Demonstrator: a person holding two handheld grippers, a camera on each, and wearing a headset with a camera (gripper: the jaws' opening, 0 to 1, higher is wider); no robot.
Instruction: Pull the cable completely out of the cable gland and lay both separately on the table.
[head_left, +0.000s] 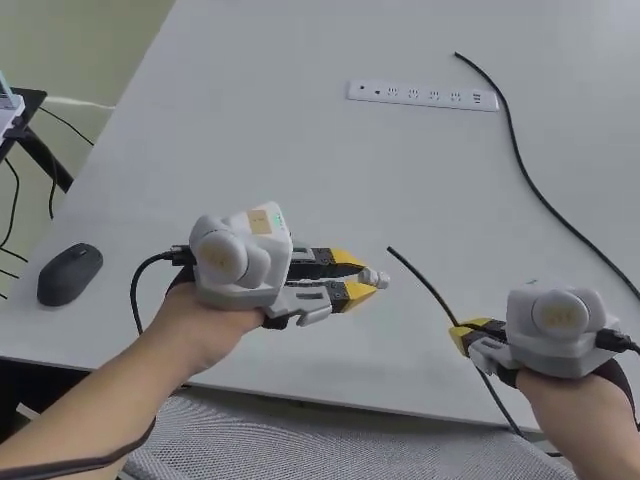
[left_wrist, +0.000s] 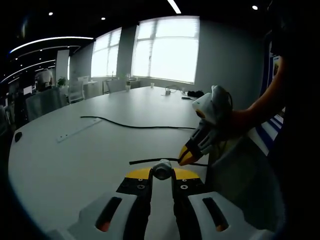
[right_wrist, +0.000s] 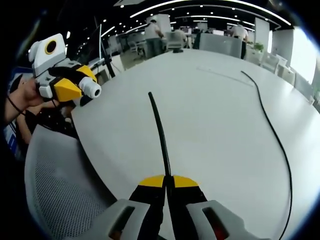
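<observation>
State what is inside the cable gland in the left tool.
No cable enters the cable gland; the cable, in the right tool, ends apart from it. Its bore is too small to see into.

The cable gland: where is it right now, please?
The cable gland is near the head view's centre, clamped at the tips of the left hand-held gripper; the black cable, free of it, ends just to its right.

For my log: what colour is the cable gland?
Light grey cable gland, clearest in the right gripper view.
</observation>
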